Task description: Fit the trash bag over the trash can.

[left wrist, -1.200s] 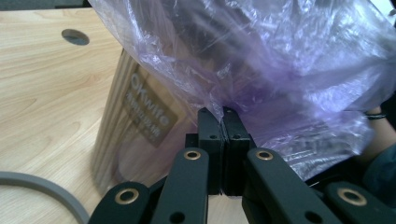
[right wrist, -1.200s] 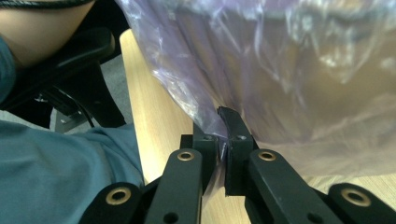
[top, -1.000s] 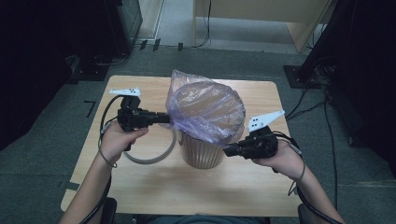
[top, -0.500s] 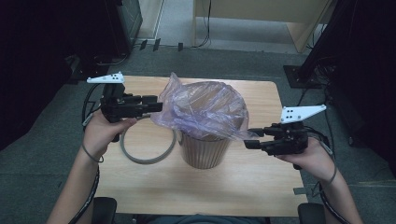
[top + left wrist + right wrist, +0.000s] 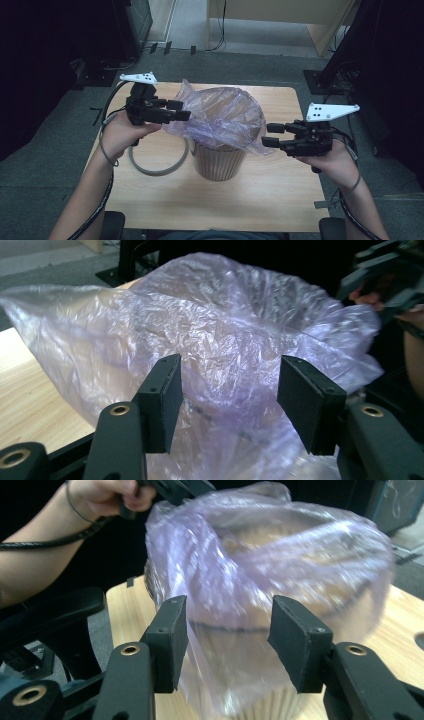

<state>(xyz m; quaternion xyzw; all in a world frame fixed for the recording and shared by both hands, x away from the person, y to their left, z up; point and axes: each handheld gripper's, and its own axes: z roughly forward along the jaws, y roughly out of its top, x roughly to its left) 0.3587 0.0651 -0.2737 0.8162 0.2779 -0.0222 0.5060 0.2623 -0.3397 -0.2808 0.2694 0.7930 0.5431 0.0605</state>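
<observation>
A thin purple plastic bag (image 5: 220, 117) lines a tan ribbed bin (image 5: 220, 162) in the middle of the wooden table (image 5: 280, 200), and its crumpled rim billows over the bin's top. My left gripper (image 5: 182, 110) hovers at the bag's left edge. Its jaws have just been opening, and loose film (image 5: 225, 330) lies in the gap without the pads (image 5: 167, 395) pressing on it. My right gripper (image 5: 270, 136) hangs at the bag's right flap. Its jaws have also just been opening, and the bag (image 5: 260, 565) shows between and beyond its pads (image 5: 295, 640), untouched.
A grey ring (image 5: 157, 172) lies flat on the table just left of the bin. Dark equipment, cables and a wooden desk stand on the floor beyond the far edge. In the right gripper view the other hand (image 5: 105, 495) shows at the top left.
Both grippers had the bag's rim pinched close to the bin. They rose and drew apart, stretching the bag, and both jaws now stand apart with the film loose.
</observation>
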